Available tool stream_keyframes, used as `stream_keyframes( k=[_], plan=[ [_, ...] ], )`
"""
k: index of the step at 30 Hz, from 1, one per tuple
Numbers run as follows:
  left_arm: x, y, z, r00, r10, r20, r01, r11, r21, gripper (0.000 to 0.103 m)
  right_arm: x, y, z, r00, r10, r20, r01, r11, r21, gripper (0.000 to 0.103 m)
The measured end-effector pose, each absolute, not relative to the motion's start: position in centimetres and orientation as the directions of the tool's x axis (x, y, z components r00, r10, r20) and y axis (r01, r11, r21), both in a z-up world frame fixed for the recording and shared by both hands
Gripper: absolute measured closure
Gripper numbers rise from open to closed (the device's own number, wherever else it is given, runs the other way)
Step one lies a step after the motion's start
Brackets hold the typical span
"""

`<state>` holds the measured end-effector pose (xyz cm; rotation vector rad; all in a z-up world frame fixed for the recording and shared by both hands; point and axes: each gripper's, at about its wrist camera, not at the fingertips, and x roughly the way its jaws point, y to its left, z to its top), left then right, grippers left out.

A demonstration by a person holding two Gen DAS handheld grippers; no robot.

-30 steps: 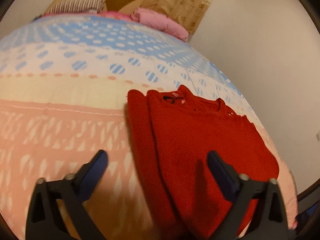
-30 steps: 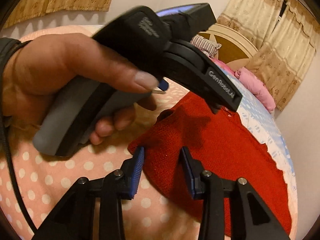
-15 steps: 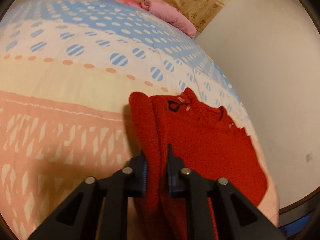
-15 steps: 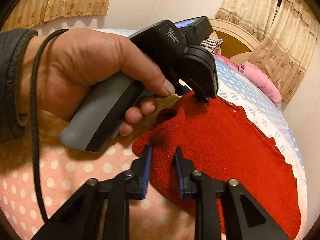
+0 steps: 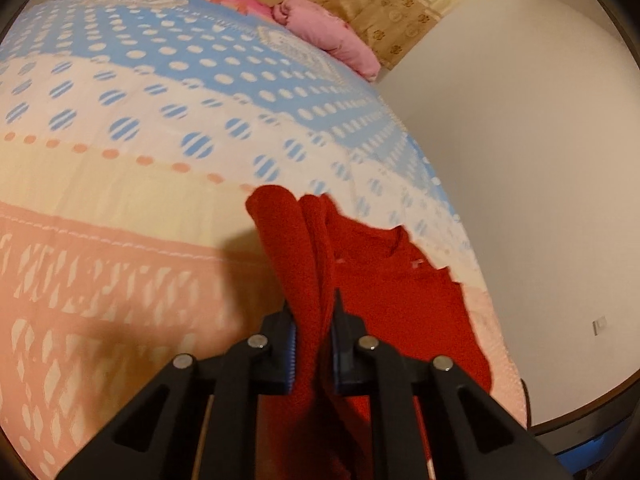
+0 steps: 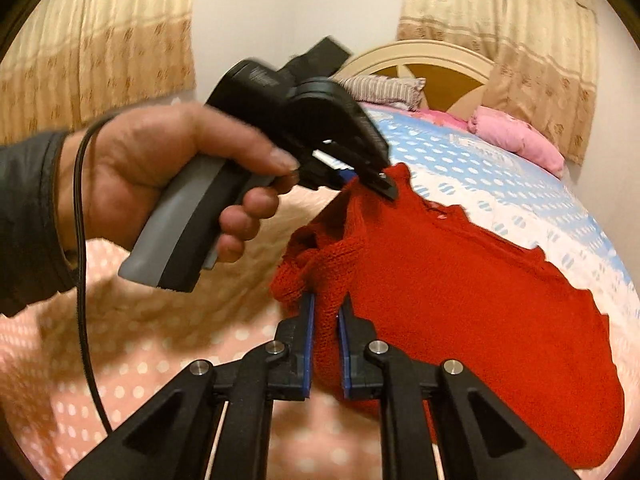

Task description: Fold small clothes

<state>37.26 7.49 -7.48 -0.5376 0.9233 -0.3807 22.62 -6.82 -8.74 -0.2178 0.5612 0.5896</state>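
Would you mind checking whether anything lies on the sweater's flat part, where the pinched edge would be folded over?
Nothing visible does. Both the left gripper and right gripper pinch the red sweater; its flat part on the bedspread looks bare.

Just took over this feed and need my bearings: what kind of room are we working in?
Most likely a bedroom. The red sweater lies on a bed with a dotted bedspread, there is a curved headboard with pillows, and curtains hang behind it.
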Motion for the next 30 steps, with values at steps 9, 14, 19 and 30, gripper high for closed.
stream_keyframes(
  k=[9,14,19,30],
  plan=[
    [37.1,2.5,-4.1,0.551,-0.58,-0.599,0.176,0.783,-0.596,0.09,22.5,-12.3,-7.2,0.728,0.476,-0.494,-0.517,0.854,0.061,0.094],
    [37.3,-0.5,-3.6,0.535,-0.603,-0.592,0.216,0.775,-0.594,0.09,22.3,-15.7,-7.1,0.744,0.478,-0.467,-0.47,0.871,0.143,0.094],
    [37.6,-3.8,-3.1,0.511,-0.634,-0.581,0.267,0.759,-0.594,0.09,21.6,-17.8,-7.3,0.759,0.458,-0.464,-0.438,0.885,0.158,0.094],
    [38.6,-9.9,-3.5,0.457,-0.683,-0.57,0.327,0.725,-0.606,0.09,20.8,-23.5,-7.4,0.78,0.417,-0.467,-0.362,0.909,0.207,0.094]
  ],
)
